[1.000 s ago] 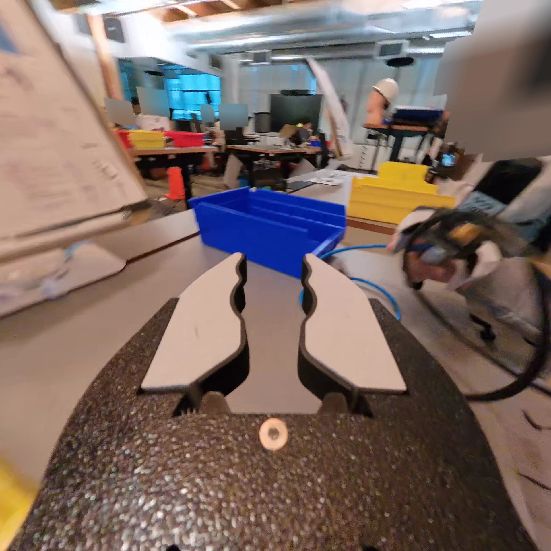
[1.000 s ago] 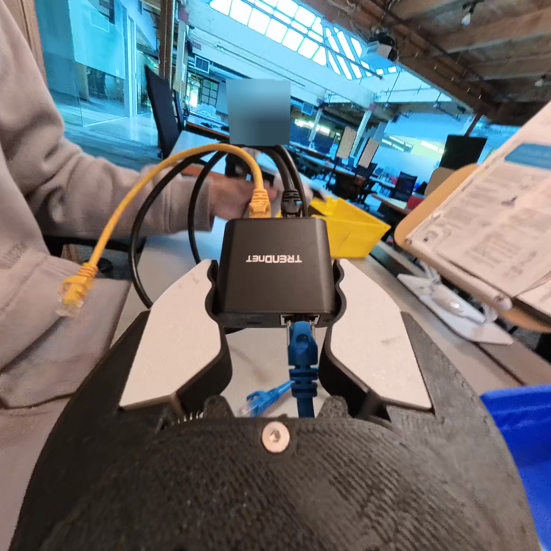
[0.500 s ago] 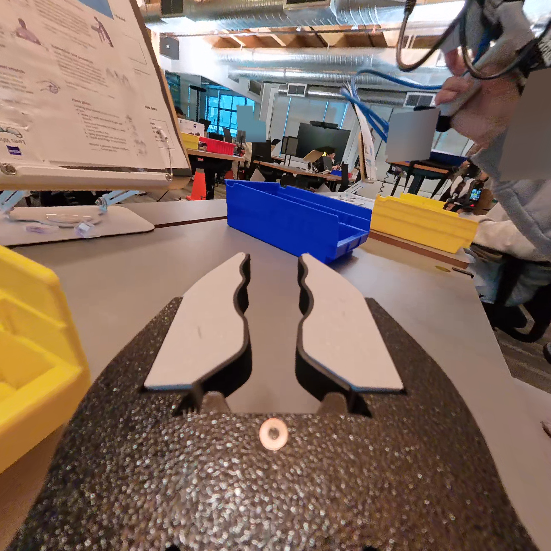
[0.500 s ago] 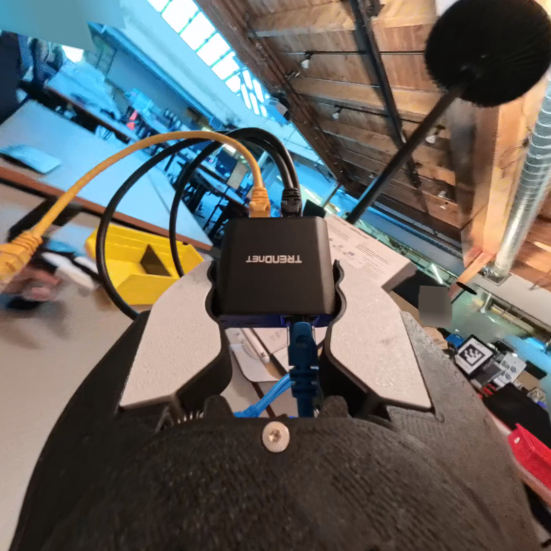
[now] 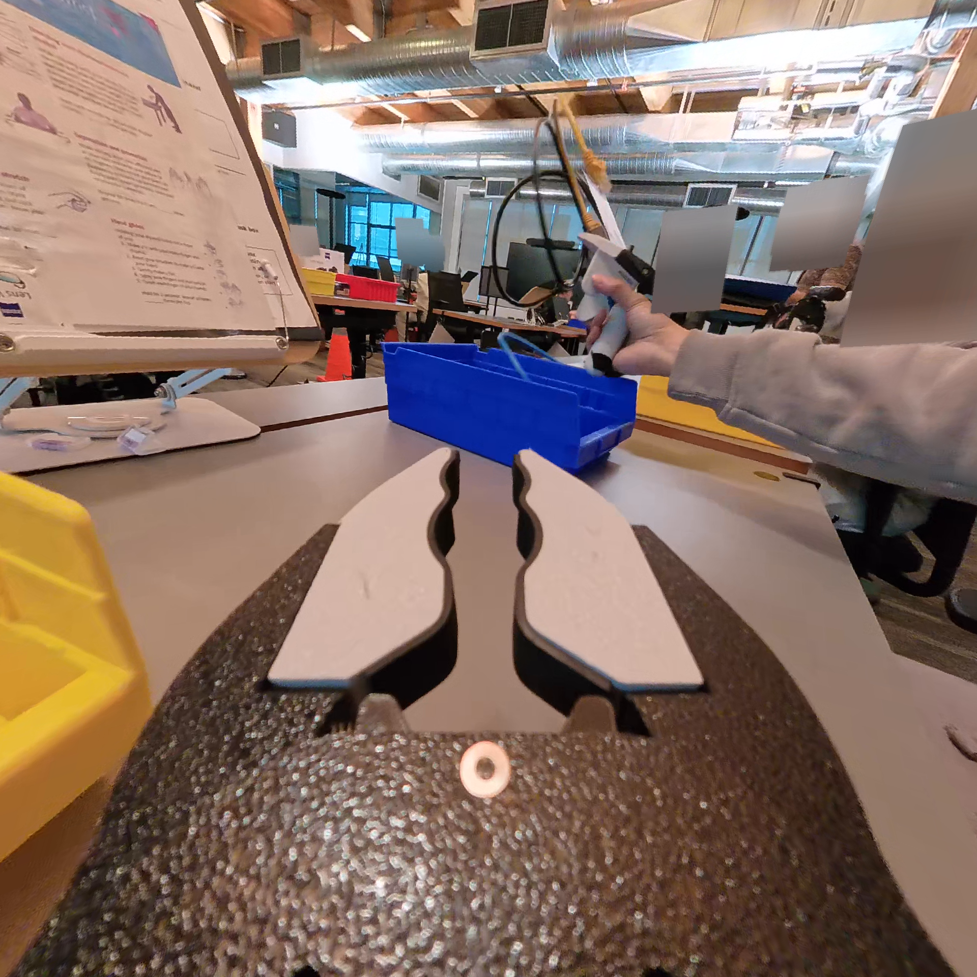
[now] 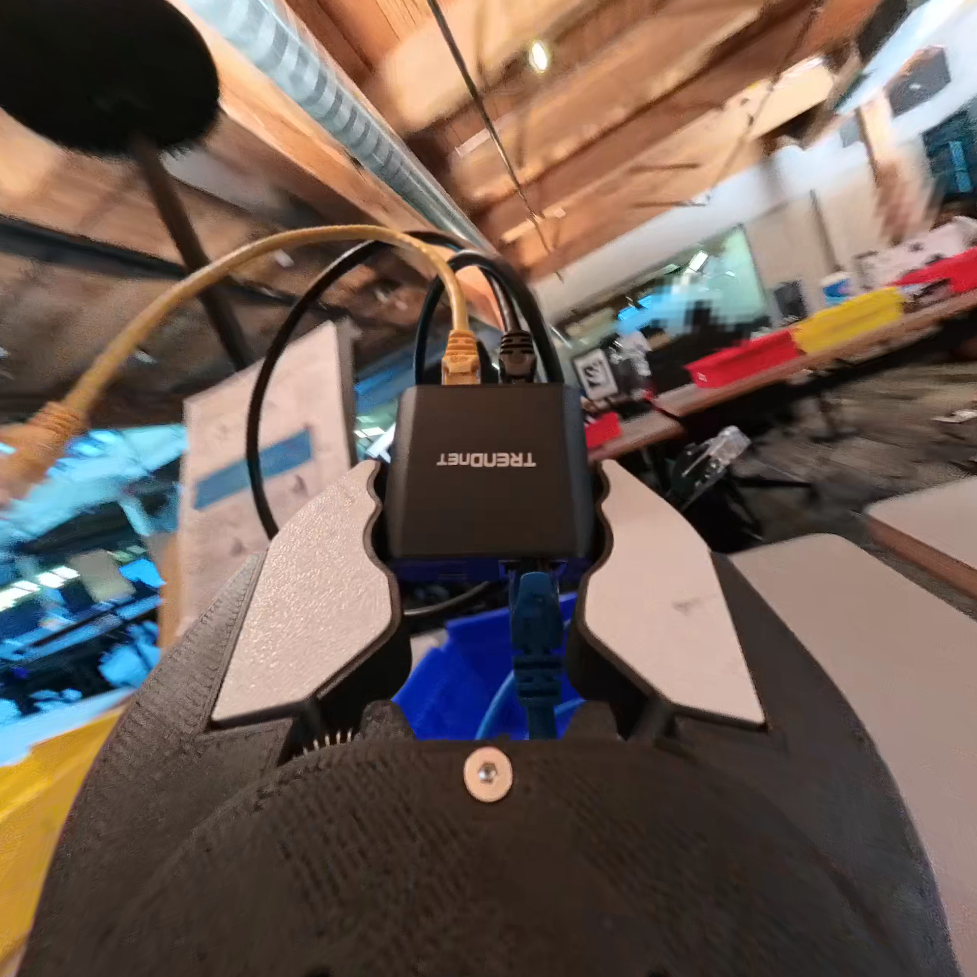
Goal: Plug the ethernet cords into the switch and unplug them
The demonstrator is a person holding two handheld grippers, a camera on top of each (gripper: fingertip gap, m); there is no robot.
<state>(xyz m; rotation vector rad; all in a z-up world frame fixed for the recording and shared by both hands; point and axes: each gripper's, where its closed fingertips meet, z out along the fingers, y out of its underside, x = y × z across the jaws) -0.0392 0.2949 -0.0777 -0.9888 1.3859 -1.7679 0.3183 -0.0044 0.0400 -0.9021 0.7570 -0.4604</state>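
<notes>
**Switch held up over the blue bin, left gripper idle**

Left wrist view: I am holding my left gripper [image 5: 485, 476] low over the grey table [image 5: 222, 507], its fingers [image 5: 380, 571] standing apart with only bare tabletop showing in the narrow gap. A yellow bin [image 5: 47, 650] is sitting just beside it on the left. A blue bin [image 5: 497, 402] is lying ahead on the table, and a board of printed sheets [image 5: 127, 174] is leaning on a stand at the far left. Farther off on the right, my right hand [image 5: 634, 333] is gripping the other gripper's handle above the blue bin, tilted upward. A black cord [image 5: 502, 238] is looping above it, a yellow cord [image 5: 579, 153] is sticking up with its free plug in the air, and a blue cord [image 5: 515, 351] is trailing down toward the bin.

Right wrist view: my right gripper [image 6: 489, 468] is clamping the black switch [image 6: 486, 470] by its two sides, pointing up toward the wooden ceiling. A yellow cord [image 6: 460, 357] and a black cord [image 6: 518, 354] are sitting plugged into the switch's far face, side by side. The yellow one is arching left, its other plug hanging free and blurred at the left edge. A blue cord [image 6: 536, 634] is sitting plugged into the near face, running back between the fingers. The blue bin [image 6: 454, 682] is showing below the switch.
</notes>
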